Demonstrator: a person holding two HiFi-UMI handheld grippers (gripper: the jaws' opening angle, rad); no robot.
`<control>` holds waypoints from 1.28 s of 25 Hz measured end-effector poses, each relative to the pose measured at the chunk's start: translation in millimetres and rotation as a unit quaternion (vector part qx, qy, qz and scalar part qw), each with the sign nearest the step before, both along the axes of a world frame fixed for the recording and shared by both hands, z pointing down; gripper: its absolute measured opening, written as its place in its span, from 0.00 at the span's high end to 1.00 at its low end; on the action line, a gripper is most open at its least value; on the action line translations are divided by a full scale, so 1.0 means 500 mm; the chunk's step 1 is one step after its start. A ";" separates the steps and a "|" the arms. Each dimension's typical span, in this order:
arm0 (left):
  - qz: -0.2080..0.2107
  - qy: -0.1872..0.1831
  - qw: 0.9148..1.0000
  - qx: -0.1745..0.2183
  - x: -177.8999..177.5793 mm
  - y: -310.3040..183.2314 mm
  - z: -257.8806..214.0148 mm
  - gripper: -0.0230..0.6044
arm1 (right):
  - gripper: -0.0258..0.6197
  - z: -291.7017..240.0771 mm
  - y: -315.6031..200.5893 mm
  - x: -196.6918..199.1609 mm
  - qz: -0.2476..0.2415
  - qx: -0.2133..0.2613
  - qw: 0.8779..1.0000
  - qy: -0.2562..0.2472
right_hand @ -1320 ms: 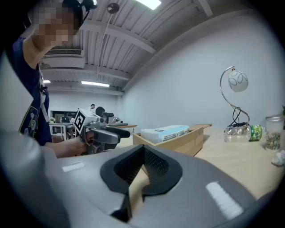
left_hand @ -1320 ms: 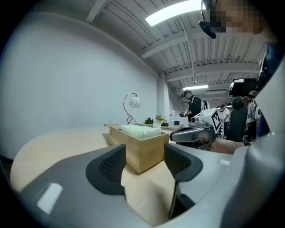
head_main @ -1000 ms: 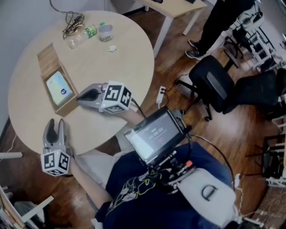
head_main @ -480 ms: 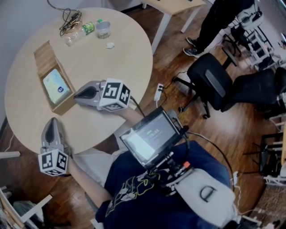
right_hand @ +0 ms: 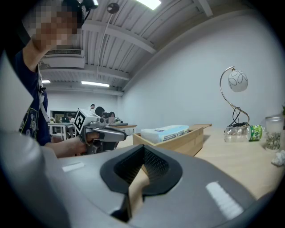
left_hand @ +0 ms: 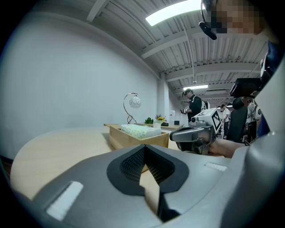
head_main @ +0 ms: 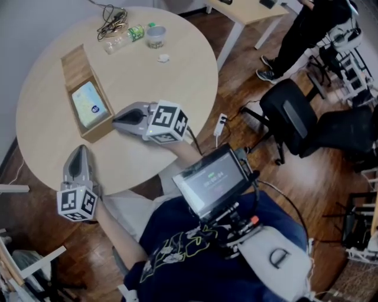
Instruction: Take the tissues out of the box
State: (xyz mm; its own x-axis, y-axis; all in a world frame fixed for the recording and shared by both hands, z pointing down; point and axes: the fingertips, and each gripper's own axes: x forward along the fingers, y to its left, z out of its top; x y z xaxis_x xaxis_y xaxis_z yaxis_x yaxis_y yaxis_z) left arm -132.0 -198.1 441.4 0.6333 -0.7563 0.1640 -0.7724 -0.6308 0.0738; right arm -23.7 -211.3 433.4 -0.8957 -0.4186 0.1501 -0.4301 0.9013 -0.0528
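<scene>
Since 1 second ago the left claw [head_main: 80,151] has gone from jaws spread to jaws pressed together, with nothing between them. It lies at the lower left edge of the bench [head_main: 153,88], tip toward the top of the frame. Compared with that earlier frame, the bench also sits a little further right in the head view. The right claw [head_main: 116,122] is likewise closed and empty. It is near the middle of the frame, with its tip just beside the near end of the box [head_main: 75,66].

The bench is round and of pale wood, with a pale wall behind it. Around it runs a dark wooden floor [head_main: 236,82]. A black chair [head_main: 289,115] stands at the right and a person [head_main: 307,29] in dark clothes at the upper right. A desk [head_main: 248,10] with white legs is at the top edge, and a white power strip [head_main: 220,124] lies on the floor just right of the bench.

The box is a long open wooden tray at the upper left of the bench. A pack of tissues [head_main: 90,105] fills its near half; its far half is bare. Near the bench's top edge a clear bottle [head_main: 125,38] lies on its side, with a small cup [head_main: 156,36] just right of it. A crumpled bit of paper [head_main: 163,58] lies below the cup. The right gripper view shows 1 curved lamp [right_hand: 237,82] standing by the bottle.
</scene>
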 end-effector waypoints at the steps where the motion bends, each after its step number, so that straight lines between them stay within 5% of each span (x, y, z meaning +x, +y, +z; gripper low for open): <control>1: 0.002 -0.001 1.000 0.000 0.001 0.000 0.000 0.96 | 0.96 0.000 0.000 0.001 0.001 0.000 1.000 0.000; 32: 0.004 -0.006 1.000 0.010 0.028 0.005 0.000 0.96 | 0.96 0.020 0.003 0.032 0.001 0.003 1.000 0.002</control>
State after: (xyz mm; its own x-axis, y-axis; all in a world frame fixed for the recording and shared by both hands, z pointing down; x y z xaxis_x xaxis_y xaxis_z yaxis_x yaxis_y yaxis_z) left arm -118.2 -195.8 441.4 0.6368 -0.7549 0.1566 -0.7687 -0.6374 0.0531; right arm -7.5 -209.7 443.4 -0.8940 -0.4217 0.1514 -0.4326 0.9004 -0.0464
